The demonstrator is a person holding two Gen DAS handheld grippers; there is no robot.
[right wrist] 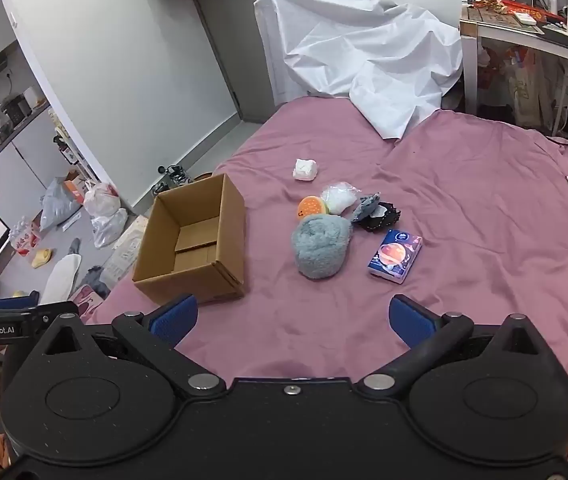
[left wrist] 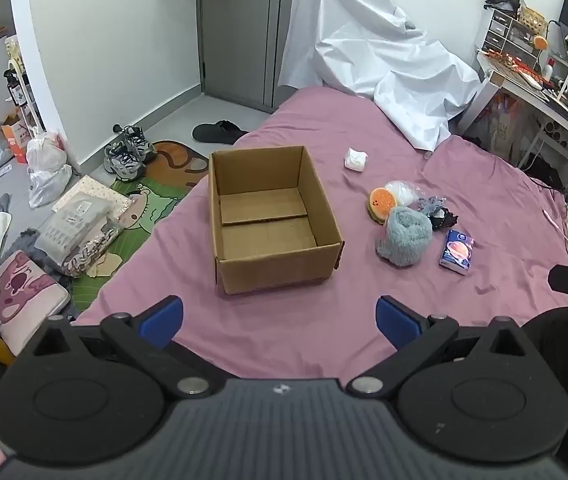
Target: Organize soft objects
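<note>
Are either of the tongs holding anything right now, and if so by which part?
Nothing is held. The left tongs and right tongs both stand open over the pink bedsheet, nothing between their pads.

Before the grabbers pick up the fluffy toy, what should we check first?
1. Cardboard box empty and open on top: ok.
2. Left gripper open, nothing in it: ok.
3. Right gripper open, nothing in it: ok.
4. Fluffy grey toy uncovered, free to grab: ok.
5. Fluffy grey toy clear of the orange plush: not ok, they touch.
6. All soft things in the box: not ok, none yet.
</note>
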